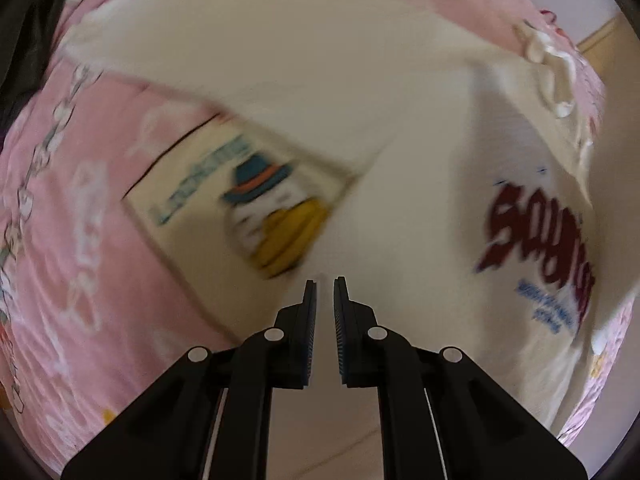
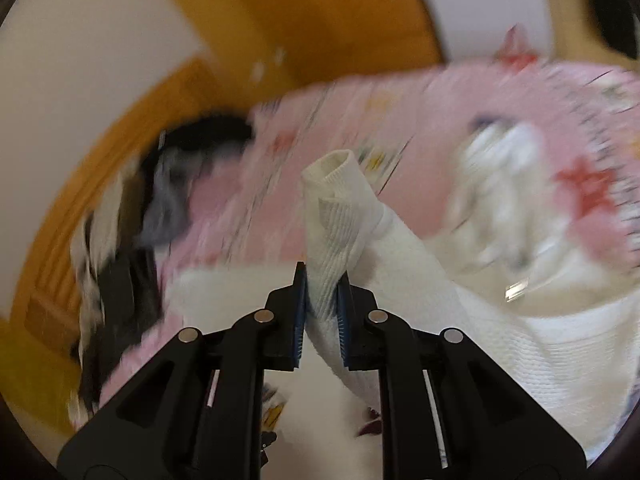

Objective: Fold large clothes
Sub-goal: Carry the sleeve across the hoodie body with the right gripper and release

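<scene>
My right gripper (image 2: pixel 322 280) is clamped on the cream sweater's cuff (image 2: pixel 336 200), frame centre; my left gripper (image 1: pixel 324 282) is nearly together, holding nothing.

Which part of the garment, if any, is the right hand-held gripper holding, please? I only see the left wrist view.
Observer: The right hand-held gripper is shut on a ribbed cuff of the cream sweater.
Operator: Is anything else lying on the bed near it?
Observer: Yes, a dark pile of clothes sits at the pink bedsheet's edge.
Operator: Thank you. What lies beyond that?
Observer: An orange wooden bed frame, against a white wall.
</scene>
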The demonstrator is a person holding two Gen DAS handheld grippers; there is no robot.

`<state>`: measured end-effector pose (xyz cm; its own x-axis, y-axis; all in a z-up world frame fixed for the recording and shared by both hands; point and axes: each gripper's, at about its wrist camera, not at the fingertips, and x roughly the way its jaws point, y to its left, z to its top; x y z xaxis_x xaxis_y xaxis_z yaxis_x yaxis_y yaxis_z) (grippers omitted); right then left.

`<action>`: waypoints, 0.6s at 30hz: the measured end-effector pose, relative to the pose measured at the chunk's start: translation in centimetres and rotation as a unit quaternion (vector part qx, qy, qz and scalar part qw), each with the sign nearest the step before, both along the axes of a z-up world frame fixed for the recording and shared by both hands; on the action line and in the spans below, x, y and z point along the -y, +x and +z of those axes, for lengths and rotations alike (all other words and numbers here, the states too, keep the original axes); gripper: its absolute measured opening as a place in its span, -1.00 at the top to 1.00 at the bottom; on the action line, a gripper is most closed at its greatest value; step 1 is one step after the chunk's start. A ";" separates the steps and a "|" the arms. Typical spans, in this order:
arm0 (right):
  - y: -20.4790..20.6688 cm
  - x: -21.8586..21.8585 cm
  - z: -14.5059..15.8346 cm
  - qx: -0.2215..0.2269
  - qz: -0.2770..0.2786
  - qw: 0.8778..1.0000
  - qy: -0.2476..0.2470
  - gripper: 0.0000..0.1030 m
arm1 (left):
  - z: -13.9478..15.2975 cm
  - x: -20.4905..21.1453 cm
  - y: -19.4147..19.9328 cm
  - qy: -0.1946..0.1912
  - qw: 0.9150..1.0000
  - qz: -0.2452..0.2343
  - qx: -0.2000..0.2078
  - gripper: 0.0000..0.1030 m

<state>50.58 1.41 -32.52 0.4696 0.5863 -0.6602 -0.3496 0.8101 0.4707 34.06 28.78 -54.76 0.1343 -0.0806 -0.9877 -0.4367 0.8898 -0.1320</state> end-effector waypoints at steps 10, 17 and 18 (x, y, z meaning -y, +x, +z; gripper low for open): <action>-1.9 -13.1 -13.4 -0.099 0.064 0.989 -0.086 0.75 | -4.0 -3.9 -3.7 -0.075 0.995 0.071 -0.004 0.75; -2.0 -13.8 -17.0 -0.133 0.074 0.983 -0.100 0.55 | -3.2 -4.7 -5.0 -0.078 0.994 0.071 0.001 0.73; -1.9 -13.7 -17.0 -0.146 0.076 0.982 -0.093 0.33 | -3.0 -4.9 -5.3 -0.079 0.994 0.071 -0.003 0.72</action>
